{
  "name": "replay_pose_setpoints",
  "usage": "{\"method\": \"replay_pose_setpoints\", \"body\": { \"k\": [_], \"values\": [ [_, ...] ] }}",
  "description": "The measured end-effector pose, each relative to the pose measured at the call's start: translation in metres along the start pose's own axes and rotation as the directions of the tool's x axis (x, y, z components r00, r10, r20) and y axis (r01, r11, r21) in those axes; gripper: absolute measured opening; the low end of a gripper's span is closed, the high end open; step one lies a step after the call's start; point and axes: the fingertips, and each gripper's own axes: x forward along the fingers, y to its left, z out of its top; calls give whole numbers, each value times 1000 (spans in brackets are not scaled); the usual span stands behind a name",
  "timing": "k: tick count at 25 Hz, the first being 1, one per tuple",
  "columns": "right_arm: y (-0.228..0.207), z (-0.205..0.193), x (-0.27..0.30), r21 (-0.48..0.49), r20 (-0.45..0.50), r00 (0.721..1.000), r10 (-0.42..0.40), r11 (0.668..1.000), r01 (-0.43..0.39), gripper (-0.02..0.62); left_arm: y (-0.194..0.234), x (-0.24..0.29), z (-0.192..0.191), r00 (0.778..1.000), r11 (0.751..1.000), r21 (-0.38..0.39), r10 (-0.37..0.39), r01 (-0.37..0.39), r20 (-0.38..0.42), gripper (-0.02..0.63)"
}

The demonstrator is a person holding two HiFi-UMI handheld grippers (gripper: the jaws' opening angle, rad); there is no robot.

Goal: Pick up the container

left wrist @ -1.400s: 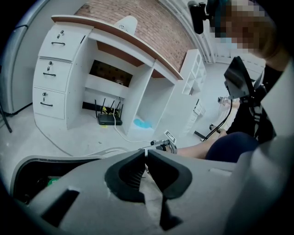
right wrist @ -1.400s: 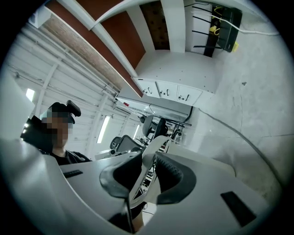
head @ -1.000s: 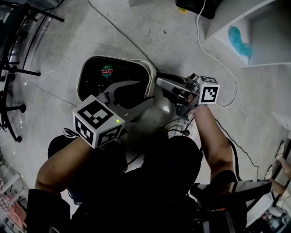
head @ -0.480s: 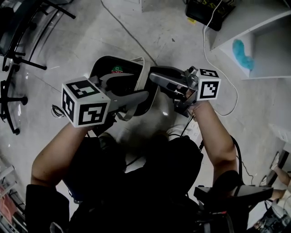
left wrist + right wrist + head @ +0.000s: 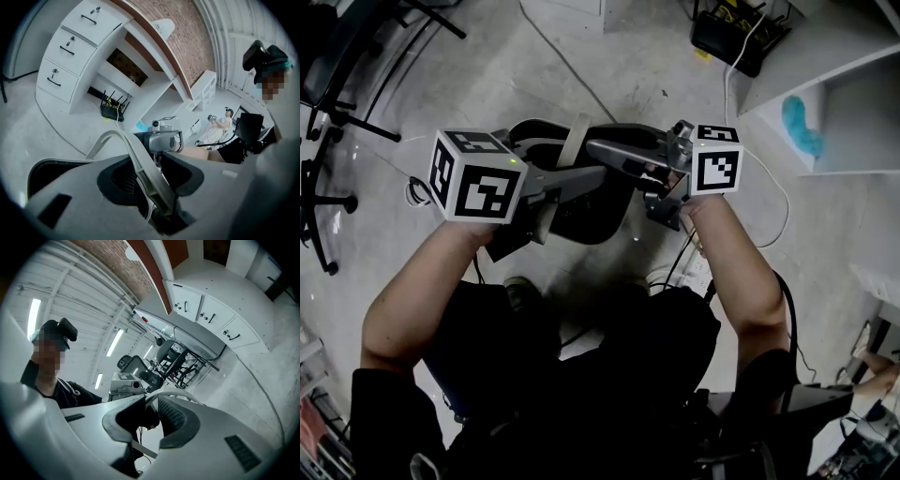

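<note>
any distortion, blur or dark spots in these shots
Head view: dim, dark clothing swallows the lower half. Left gripper view: heavy fisheye bends the drawers, black corners, container rim near the lens soft. Right gripper view: same fisheye and vignette, ceiling lights glare.

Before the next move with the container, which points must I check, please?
1. Left gripper on pale handle: ok; jaws have just been closing onto it.
2. Right gripper on the same handle: ok, clamped.
3. Container hanging level: cannot tell.
4. Container clear of floor: cannot tell.
5. Black cable free of container: cannot tell.
</note>
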Motion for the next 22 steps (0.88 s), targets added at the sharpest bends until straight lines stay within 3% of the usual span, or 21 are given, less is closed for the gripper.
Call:
{"method": "replay_pose_setpoints", "body": {
  "k": [4, 11, 15, 22],
  "values": [
    [-1, 11, -5, -18, 8, 1000, -16, 1000, 16, 81, 1, -6, 1, 999, 998, -49, -47, 48, 22, 142],
    [-3, 26, -33, -129, 102, 986, -132, 981, 145, 81, -1, -6, 0, 995, 988, -118, -94, 97, 31, 115],
    [-12, 32, -41, -260, 155, 948, -279, 914, 312, 81, -5, 5, 1, 992, 985, -125, -120, 123, 36, 109],
    [-1, 59, -38, -352, 168, 888, -428, 815, 460, 78, -5, 9, 1, 994, 978, -180, -104, 110, 40, 89]
  ]
}}
